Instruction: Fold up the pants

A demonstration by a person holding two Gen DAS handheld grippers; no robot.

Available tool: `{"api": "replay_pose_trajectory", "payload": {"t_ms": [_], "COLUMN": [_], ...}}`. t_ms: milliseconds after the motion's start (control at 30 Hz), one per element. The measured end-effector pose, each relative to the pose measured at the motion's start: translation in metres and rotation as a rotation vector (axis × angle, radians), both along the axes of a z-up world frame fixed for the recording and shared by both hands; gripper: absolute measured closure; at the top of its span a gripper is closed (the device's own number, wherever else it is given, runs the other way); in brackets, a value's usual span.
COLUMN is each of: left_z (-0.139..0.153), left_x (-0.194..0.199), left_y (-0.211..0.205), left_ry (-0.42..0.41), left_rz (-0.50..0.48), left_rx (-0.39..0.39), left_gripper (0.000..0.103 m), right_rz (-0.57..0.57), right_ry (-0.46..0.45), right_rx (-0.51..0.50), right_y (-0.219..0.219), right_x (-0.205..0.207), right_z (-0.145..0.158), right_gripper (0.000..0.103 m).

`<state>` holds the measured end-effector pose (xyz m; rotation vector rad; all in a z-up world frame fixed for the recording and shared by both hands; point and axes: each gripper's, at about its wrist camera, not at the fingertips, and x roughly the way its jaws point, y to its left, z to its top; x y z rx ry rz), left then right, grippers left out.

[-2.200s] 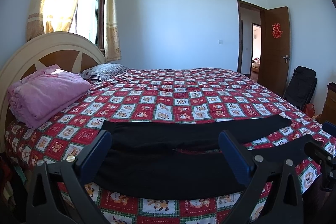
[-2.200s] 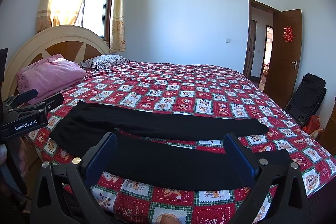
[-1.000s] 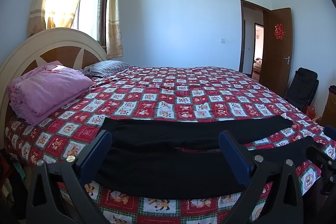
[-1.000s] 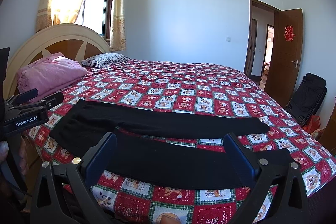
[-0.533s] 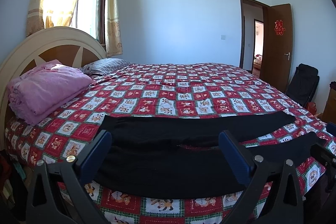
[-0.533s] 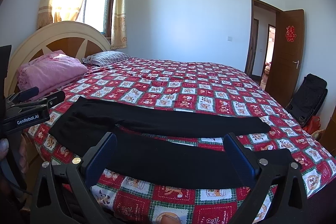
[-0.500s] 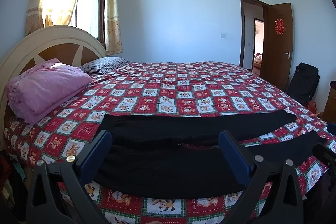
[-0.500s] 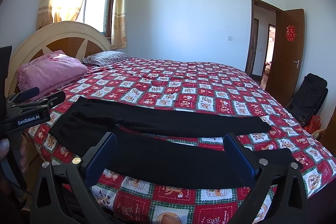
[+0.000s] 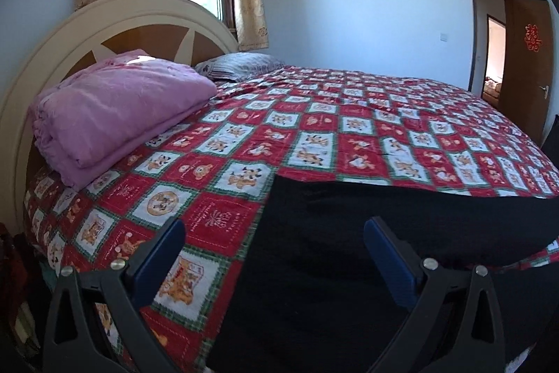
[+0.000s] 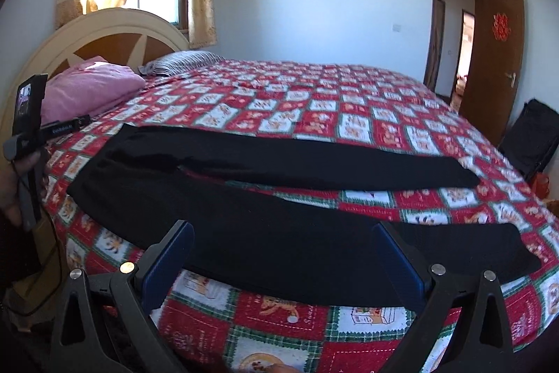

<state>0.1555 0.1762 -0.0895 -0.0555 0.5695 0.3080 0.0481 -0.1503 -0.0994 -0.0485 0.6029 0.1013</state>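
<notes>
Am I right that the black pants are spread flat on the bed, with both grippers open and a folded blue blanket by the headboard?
Not quite: the folded blanket is pink, as the left wrist view shows. The rest holds.

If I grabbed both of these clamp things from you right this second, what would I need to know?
Left gripper: open, empty, low over the waist end of the black pants.
Right gripper: open, empty, over the near leg.
The pants lie flat on the red patterned bedspread, legs spread apart, waist toward the headboard.
Done: laid out only.
Left: all the folding, probably starting leg onto leg.
</notes>
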Motion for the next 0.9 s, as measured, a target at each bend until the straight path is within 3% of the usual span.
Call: {"api": "replay_pose_trajectory", "payload": {"t_ms": [200,367,433,567,800,900], "left_z": [-0.022,-0.037,-0.043,-0.053,-0.071,-0.072], "left_x": [0.06,0.1,0.116,0.138,0.158,0.161], "left_y": [0.027,0.033,0.036,0.041,0.046,0.046], "left_ry": [0.093,0.134,0.16,0.201,0.273,0.276], "left_rz": [0.018,-0.046,-0.07,-0.103,-0.182,-0.193], "left_rx": [0.003,-0.015,-0.031,-0.037,-0.133,-0.144], "left_gripper": [0.002,0.01,0.02,0.023,0.061,0.063], "right_rz": [-0.038,-0.077,-0.115,-0.178,-0.262,-0.299], "right_ry": [0.067,0.132,0.14,0.147,0.138,0.135], "right_rx": [0.012,0.024,0.02,0.013,0.021,0.031], "right_y": [-0.024,-0.055,-0.074,-0.107,-0.165,-0.189], "right_x": [0.028,0.059,0.073,0.097,0.14,0.155], "right_z": [-0.02,-0.027,-0.027,-0.021,-0.013,-0.01], "right_gripper": [0.002,0.024,0.024,0.024,0.024,0.032]}}
